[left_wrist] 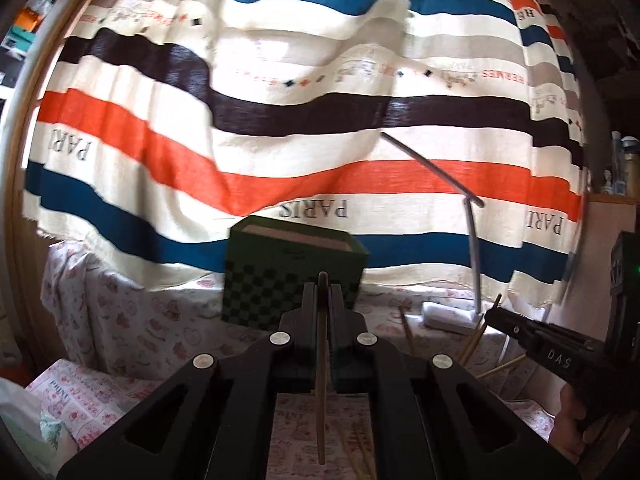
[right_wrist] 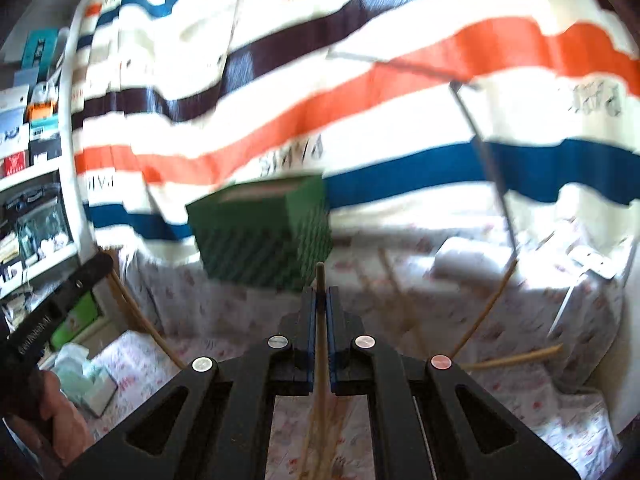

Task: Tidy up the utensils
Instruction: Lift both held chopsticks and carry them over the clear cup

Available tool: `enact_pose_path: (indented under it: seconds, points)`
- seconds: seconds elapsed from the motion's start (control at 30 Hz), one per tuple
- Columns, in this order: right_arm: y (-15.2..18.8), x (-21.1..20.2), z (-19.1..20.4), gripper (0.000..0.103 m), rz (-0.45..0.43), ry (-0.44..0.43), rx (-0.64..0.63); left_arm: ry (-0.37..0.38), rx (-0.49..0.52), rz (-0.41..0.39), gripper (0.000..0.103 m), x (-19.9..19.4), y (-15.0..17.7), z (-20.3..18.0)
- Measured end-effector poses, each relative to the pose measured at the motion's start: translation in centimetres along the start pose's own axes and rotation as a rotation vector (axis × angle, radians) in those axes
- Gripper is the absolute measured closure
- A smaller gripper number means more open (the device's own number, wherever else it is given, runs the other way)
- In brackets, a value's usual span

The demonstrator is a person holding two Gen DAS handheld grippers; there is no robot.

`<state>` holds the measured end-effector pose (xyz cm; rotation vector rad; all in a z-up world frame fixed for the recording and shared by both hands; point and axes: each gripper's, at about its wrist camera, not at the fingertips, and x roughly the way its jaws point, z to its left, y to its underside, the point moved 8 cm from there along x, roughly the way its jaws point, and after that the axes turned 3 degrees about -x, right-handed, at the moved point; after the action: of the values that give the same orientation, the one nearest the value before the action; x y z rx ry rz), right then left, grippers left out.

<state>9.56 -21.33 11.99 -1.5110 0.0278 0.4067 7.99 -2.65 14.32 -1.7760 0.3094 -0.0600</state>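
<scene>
My left gripper (left_wrist: 322, 289) is shut on a wooden chopstick (left_wrist: 321, 360) that runs back between its jaws; the tip sticks out just in front of a green checkered box (left_wrist: 294, 268) with an open top. My right gripper (right_wrist: 319, 293) is shut on another wooden chopstick (right_wrist: 319, 360), held above the table, with the green box (right_wrist: 260, 232) ahead and slightly left. The right gripper also shows at the right edge of the left wrist view (left_wrist: 496, 316), with a chopstick tip past its jaws. Several loose chopsticks (right_wrist: 516, 358) lie on the patterned tablecloth (right_wrist: 560, 320).
A striped curtain (left_wrist: 280, 120) hangs behind the table. A thin grey lamp arm (left_wrist: 472, 248) stands on a white base (left_wrist: 448, 316) at the right. A tissue pack (right_wrist: 86, 376) lies at the left, next to shelves (right_wrist: 32, 160) of boxes.
</scene>
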Motion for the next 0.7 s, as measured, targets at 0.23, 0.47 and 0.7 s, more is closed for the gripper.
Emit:
enact_pose_path:
  seconds: [0.23,0.47,0.7]
  points:
    - [-2.4,-2.6,-3.8,0.097,-0.089,0.065,0.001,0.134,0.009,0.115,0.1,4.6,-0.8,-5.5]
    - [-3.9,-4.7,-6.9,0.097,-0.237,0.141,0.023,0.204,0.052,0.064,0.1,6.5,-2.5,-10.9]
    - [-4.1,-5.5,-10.8,0.097,-0.351,0.227,0.123,0.218,0.114,0.056,0.1,9.4,-2.8,-14.6]
